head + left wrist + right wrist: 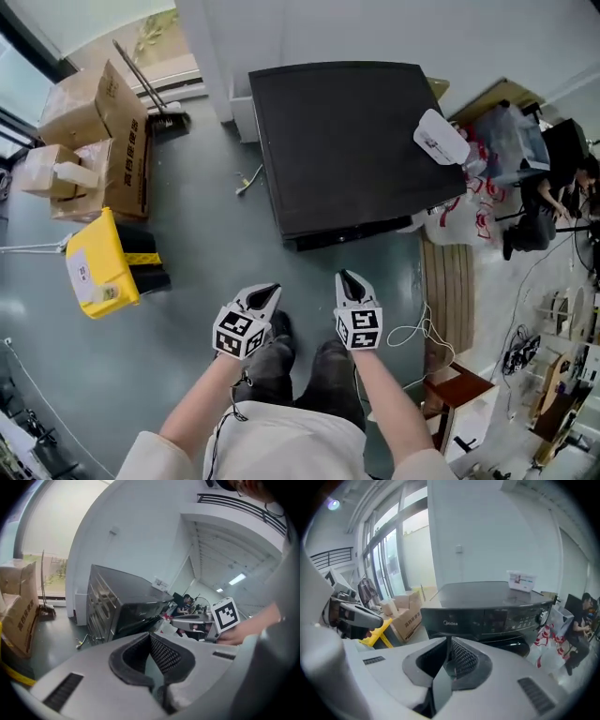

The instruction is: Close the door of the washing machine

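Note:
A black front-loading washing machine (347, 141) stands on the grey floor ahead of me, its control panel (487, 618) facing me. Below the panel a strip of the dark round door (518, 644) shows; I cannot tell whether it is latched. A white flat item (441, 138) lies on the machine's top. My left gripper (267, 295) and right gripper (349, 281) are held side by side in the air, short of the machine, touching nothing. The left gripper (150, 637) has its jaws together and empty, with the machine (122, 606) beyond it. The right gripper (449, 641) is likewise shut and empty.
Cardboard boxes (103, 141) and a yellow floor sign (103, 262) stand at the left, a broom (155, 94) behind them. Red-and-white plastic bags (469, 206), a slatted wooden bench (450, 291) and a loose white cable (412, 333) lie at the right. A seated person (562, 187) is far right.

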Demonstrator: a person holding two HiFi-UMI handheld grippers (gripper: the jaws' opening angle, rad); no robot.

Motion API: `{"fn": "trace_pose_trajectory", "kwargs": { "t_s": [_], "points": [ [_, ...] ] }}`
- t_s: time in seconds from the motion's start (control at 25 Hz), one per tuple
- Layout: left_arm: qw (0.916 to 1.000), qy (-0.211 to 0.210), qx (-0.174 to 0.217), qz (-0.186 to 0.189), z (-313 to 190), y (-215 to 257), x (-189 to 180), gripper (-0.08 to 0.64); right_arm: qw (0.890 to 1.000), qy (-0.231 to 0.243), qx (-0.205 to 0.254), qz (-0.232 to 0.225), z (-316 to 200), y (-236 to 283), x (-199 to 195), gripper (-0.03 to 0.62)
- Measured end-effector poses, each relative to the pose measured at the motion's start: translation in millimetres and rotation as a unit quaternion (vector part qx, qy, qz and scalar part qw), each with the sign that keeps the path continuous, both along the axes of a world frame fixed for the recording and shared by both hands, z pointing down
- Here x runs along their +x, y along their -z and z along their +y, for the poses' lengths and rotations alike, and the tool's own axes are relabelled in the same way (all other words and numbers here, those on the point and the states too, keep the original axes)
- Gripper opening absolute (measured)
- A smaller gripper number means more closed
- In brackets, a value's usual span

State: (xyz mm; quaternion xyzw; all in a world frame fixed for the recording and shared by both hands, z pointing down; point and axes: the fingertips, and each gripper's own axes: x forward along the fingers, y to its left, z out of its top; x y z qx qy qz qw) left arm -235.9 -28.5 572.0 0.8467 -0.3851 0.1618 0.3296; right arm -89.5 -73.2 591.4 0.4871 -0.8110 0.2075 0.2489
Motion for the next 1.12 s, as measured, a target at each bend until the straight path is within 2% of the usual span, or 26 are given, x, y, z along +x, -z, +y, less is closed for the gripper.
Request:
{"fn": "trace_pose_trajectory", "kwargs": {
  "t_s": [0.24,0.56,0.84,1.12],
  "points": [
    [0.9990,-0.022,0.039,0.000,6.0,62.6,19.5,0.006,1.000,0.002,0.025,-0.012,28.4,78.7,27.8,0.051],
    [0.9941,-0.038,0.100,-0.013,36.6,136.9,50.6,0.006,0.999,-0.001,0.036,-0.021,71.5,146.9,70.3,0.049],
    [0.9938,-0.017,0.110,0.006,80.8,183.1,82.5,0.006,0.997,0.009,0.058,-0.044,113.8,200.8,105.0,0.049],
    [0.9904,0.000,0.138,-0.013,119.1,227.4,115.0,0.006,0.995,0.025,0.068,-0.076,145.8,240.4,141.1,0.049]
  ]
}}
